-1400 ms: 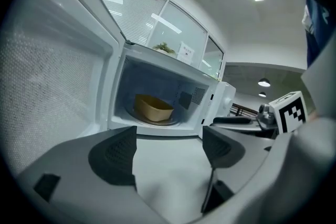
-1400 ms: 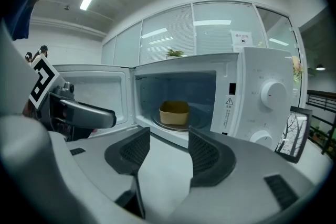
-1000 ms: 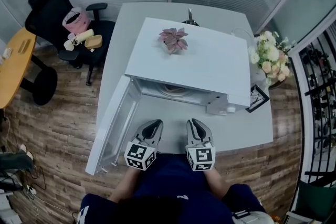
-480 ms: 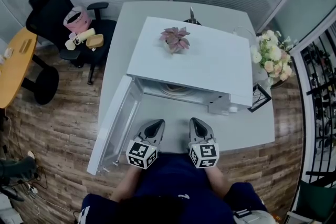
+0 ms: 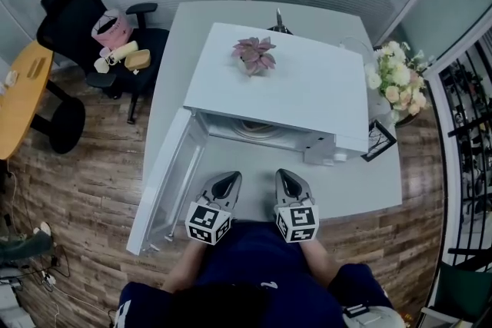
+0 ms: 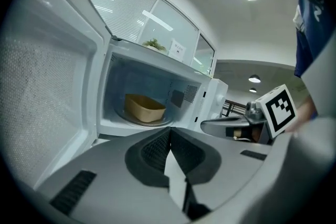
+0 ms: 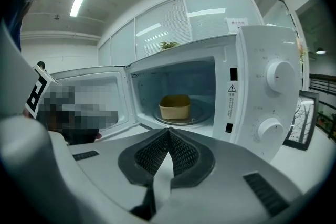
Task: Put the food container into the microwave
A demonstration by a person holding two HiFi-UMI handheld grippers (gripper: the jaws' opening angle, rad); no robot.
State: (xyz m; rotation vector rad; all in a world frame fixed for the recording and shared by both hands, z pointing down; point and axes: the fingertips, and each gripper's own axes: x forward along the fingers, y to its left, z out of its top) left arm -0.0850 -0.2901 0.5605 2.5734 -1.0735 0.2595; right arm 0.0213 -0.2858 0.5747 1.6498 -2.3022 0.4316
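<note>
Jaws pressed together on left gripper (image 6: 169,134) and right gripper (image 7: 168,134); tan, open-topped food container (image 7: 175,107) sits inside microwave (image 7: 262,97).

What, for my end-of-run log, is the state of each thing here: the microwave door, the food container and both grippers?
microwave door: swung wide open, to the left in the head view.
food container: upright, uncovered, sitting on the turntable inside the microwave.
left gripper: jaws together, holding nothing.
right gripper: jaws together, holding nothing.
</note>
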